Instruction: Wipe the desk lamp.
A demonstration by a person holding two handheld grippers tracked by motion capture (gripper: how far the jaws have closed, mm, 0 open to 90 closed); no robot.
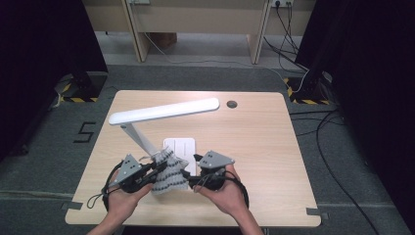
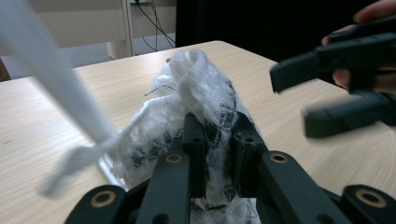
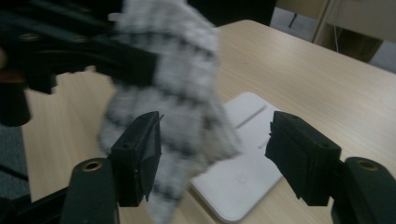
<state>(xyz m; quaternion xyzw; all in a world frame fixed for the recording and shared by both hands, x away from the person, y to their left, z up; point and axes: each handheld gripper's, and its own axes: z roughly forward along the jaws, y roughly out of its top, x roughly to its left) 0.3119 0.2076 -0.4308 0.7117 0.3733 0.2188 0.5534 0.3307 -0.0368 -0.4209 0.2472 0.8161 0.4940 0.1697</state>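
My left tongs (image 2: 217, 140) pinch the white black-patterned knit cloth (image 2: 196, 98), lower folds hidden; my right tongs (image 3: 212, 154) gape, gripping nothing, blurred.

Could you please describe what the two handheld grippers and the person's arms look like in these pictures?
Both grippers, left gripper and right gripper, are black, each topped by a grey three-cornered plate and trailing a black looped cable. Their jaws are blocky black bars with brass-coloured pivot rivets. The forearms are bare, with no sleeves visible.

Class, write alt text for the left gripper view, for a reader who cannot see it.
The left gripper has its black jaws shut on a white patterned cloth bunched above a wooden table. The right gripper hovers open at right.
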